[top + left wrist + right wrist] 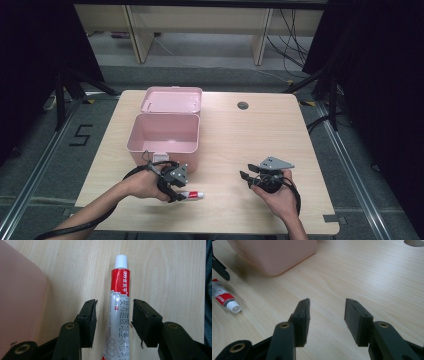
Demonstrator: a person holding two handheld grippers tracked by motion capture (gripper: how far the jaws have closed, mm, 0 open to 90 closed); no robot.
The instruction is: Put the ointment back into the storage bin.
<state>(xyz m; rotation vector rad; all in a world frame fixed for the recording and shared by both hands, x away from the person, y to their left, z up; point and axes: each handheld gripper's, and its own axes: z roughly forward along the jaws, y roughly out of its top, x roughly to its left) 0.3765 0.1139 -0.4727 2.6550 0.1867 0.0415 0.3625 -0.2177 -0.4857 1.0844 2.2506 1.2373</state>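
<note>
- Two black two-jaw grippers work over a pale wood-grain surface (235,135), each in one of the person's hands.
- Lower left of the high view: the left gripper (176,196) hangs over a red-and-white ointment tube with a white cap (192,195). In the left gripper view the tube (117,312) lies flat between the jaws, which stand apart with a gap on either side, not yet pressing.
- Just above it sits an open pink plastic box (164,134) with its lid thrown back, empty inside.
- Lower right: the right gripper (246,178) stands open, holding nothing, well apart from the tube.
- Risk, as I judge it: the soft, rounded tube may roll or squirt sideways if the pads close off-centre.
- Dark curtains, cables and pale shelving ring the room.
</note>
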